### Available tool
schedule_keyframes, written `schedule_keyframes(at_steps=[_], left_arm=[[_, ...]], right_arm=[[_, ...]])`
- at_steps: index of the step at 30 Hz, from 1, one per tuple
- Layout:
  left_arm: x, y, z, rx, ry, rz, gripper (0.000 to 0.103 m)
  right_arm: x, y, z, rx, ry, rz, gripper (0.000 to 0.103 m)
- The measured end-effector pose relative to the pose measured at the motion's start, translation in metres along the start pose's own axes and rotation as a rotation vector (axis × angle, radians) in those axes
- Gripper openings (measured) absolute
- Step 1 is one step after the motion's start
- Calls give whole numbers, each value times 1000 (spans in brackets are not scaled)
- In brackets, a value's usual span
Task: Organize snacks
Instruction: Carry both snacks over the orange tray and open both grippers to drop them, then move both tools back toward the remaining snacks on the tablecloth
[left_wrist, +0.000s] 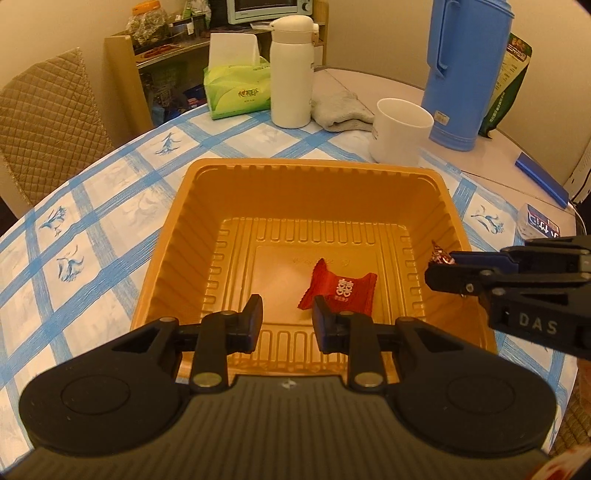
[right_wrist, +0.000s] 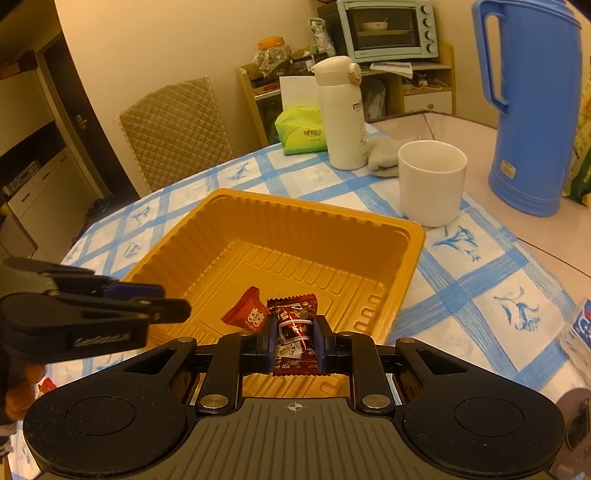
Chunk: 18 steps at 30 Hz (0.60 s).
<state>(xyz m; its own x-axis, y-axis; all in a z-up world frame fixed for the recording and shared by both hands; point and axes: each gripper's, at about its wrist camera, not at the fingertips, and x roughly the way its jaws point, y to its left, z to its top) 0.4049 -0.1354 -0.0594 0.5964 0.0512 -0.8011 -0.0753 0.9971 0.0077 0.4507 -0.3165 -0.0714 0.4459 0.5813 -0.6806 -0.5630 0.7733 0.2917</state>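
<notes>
An orange plastic tray (left_wrist: 207, 221) (right_wrist: 406, 251) sits on the blue-checked tablecloth. A red wrapped candy (left_wrist: 338, 288) (right_wrist: 245, 312) lies on the tray floor. My left gripper (left_wrist: 287, 317) is open and empty, hovering over the tray's near side just left of the red candy; it also shows in the right wrist view (right_wrist: 173, 306). My right gripper (right_wrist: 294, 339) is shut on a dark red snack packet (right_wrist: 295, 328) and holds it above the tray's near right part. In the left wrist view the right gripper (left_wrist: 439, 267) reaches in from the right with the packet's end (left_wrist: 439, 254) showing.
A white cup (left_wrist: 400, 131) (right_wrist: 430, 181), a white flask (left_wrist: 291, 70) (right_wrist: 341, 110), a grey cloth (left_wrist: 340, 107), a green tissue pack (left_wrist: 236, 88) and a blue jug (left_wrist: 465, 70) (right_wrist: 532, 107) stand behind the tray. A quilted chair (right_wrist: 173, 133) is at the table's far left.
</notes>
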Motion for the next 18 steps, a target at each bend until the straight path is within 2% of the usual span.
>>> schedule_keyframes(at_steps=[7,15,16,18], left_arm=[[-16,11,-11,-56,-12,36,26],[-44,19,-31,-135,-34,79,31],[-49,20,-34,-145,-35,82,31],[-58,20,-42,-164,-36,88,33]], right_arm=[[13,1,7,-7,-33,0,21],[4,-8,8,39,-39,75,23],[1,-7,6,37,-37,78,24],[-7,-7,2,35,-34,87,34]])
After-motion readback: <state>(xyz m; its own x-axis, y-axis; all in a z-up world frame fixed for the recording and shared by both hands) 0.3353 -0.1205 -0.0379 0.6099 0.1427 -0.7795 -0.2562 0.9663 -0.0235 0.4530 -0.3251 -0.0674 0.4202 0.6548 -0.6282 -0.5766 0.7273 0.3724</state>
